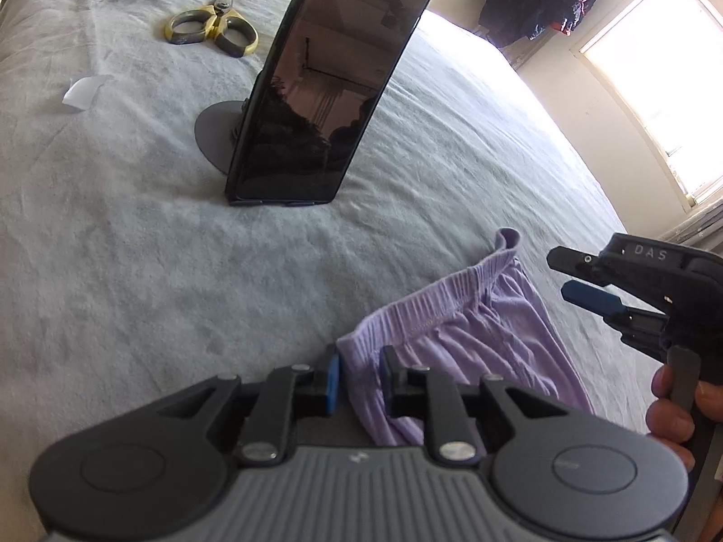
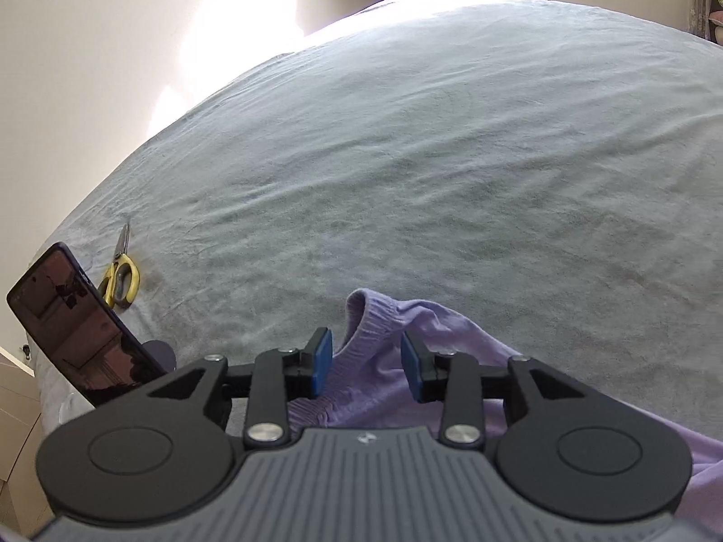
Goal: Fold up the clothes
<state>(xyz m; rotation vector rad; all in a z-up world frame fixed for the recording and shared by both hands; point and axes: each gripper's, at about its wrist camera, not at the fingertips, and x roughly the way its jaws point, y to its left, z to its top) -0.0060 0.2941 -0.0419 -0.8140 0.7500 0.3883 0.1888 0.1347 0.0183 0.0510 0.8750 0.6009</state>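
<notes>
A lilac garment (image 1: 474, 329) with a ribbed elastic waistband lies bunched on the grey blanket (image 1: 135, 271). My left gripper (image 1: 360, 377) stands open low over its near corner, with the cloth lying slack between the blue pads (image 1: 332, 381). In the same view my right gripper (image 1: 560, 274) hovers at the right above the garment, jaws apart and empty, with a hand on its handle. In the right wrist view the right gripper (image 2: 367, 363) is open over the garment's (image 2: 384, 388) curled waistband, its pads clear of the cloth.
A dark phone (image 1: 325, 90) stands tilted on a round stand (image 1: 217, 135) beyond the garment. Yellow-handled scissors (image 1: 212, 29) and a white paper scrap (image 1: 81, 92) lie farther back. The phone (image 2: 77, 320) and scissors (image 2: 118, 280) are at the left. A bright window (image 1: 655, 67) is on the right wall.
</notes>
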